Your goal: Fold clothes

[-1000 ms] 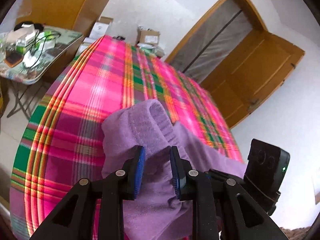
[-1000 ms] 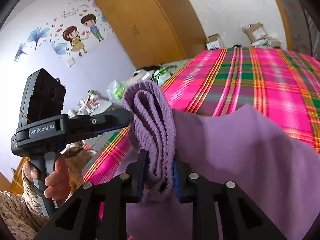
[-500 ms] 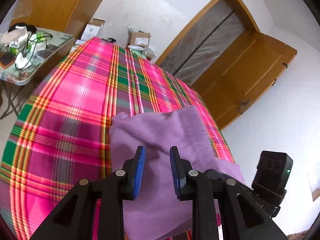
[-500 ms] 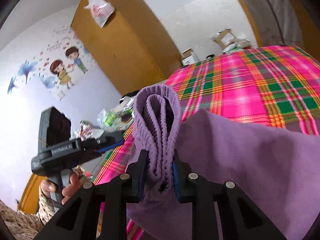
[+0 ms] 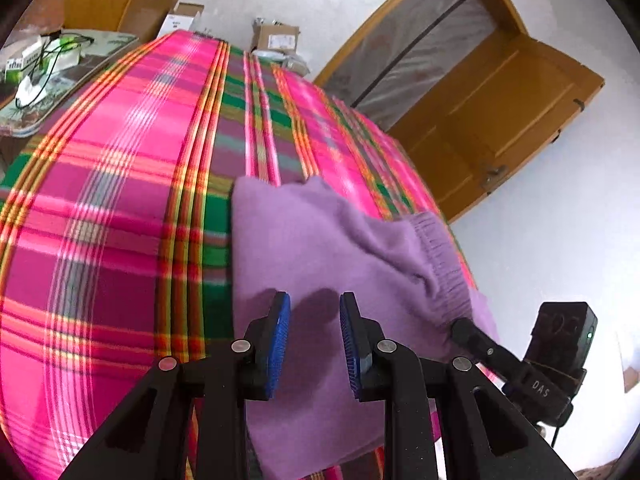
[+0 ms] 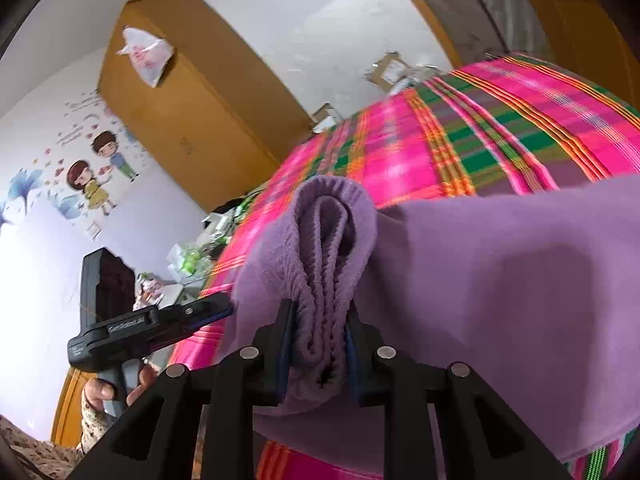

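A purple knit sweater (image 5: 320, 264) lies on a pink, green and orange plaid bed cover (image 5: 120, 208). My left gripper (image 5: 314, 336) is open and empty, its blue pads just above the sweater's near part. My right gripper (image 6: 318, 346) is shut on the sweater's ribbed hem (image 6: 328, 272), bunched in folds between the pads and held a little above the bed. The rest of the sweater (image 6: 500, 292) spreads to the right. The right gripper also shows in the left wrist view (image 5: 520, 364), at the ribbed hem (image 5: 444, 264). The left gripper shows in the right wrist view (image 6: 160, 320).
A cluttered side table (image 5: 44, 72) stands left of the bed. Cardboard boxes (image 5: 276, 38) sit on the floor past the bed's far end. A wooden door (image 5: 500, 120) stands open at the right, a wooden wardrobe (image 6: 192, 104) at the left.
My left gripper has let go of the sweater and drawn back, open. The sweater has dropped flatter onto the bed. My right gripper keeps its hold on the hem and has lowered.
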A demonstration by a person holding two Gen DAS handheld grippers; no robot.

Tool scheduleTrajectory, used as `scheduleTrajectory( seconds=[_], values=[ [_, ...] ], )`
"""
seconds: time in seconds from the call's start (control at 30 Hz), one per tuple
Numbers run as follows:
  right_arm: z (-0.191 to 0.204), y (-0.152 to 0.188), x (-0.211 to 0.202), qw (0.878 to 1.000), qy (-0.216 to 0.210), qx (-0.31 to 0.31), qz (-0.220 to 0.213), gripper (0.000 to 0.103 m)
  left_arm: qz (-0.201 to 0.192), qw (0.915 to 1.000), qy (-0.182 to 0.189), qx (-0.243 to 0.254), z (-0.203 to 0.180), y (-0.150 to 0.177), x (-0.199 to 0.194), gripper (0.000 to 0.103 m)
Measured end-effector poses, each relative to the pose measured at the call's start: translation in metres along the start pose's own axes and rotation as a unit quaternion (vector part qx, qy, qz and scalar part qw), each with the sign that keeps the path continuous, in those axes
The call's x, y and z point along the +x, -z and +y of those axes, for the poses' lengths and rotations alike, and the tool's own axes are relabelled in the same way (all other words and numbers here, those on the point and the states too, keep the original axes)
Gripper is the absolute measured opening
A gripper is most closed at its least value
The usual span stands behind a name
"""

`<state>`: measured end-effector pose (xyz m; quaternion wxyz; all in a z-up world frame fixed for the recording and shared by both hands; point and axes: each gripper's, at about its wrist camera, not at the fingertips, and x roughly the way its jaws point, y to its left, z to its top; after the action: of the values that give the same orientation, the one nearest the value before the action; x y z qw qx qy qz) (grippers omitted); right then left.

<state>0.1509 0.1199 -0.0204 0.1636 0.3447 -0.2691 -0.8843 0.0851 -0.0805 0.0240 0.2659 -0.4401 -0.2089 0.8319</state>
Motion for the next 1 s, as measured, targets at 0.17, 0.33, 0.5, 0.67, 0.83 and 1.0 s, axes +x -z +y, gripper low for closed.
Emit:
scheduleTrajectory(
  seconds=[0.17, 0.33, 0.5, 0.67, 0.83, 1.0],
  values=[
    [-0.006, 0.002, 0.006, 1.000, 0.025, -0.006, 0.019, 0.031, 0.013, 0.9999, -0.008, 0.001, 0.002, 0.004, 0.009, 0.025],
    [0.008, -0.009, 0.004, 0.996, 0.068, -0.058, 0.002, 0.034, 0.014, 0.9997, -0.015, 0.009, -0.001, 0.004, 0.009, 0.025],
    [0.013, -0.037, 0.021, 0.996, 0.031, -0.079, 0.015, 0.035, 0.015, 0.9997, -0.018, 0.010, -0.002, 0.005, 0.010, 0.025],
    [0.009, -0.053, 0.045, 0.996, 0.008, -0.075, 0.040, 0.033, 0.017, 0.9995, -0.023, 0.013, -0.005, 0.004, 0.013, 0.025],
    [0.000, -0.059, 0.039, 0.997, 0.027, -0.070, 0.011, 0.005, 0.019, 0.9994, -0.026, 0.011, -0.005, 0.004, 0.014, 0.025],
    [-0.021, -0.060, 0.050, 0.997, 0.059, -0.038, 0.019, 0.009, 0.022, 0.9994, -0.025, 0.013, -0.003, 0.004, 0.014, 0.025]
  ],
)
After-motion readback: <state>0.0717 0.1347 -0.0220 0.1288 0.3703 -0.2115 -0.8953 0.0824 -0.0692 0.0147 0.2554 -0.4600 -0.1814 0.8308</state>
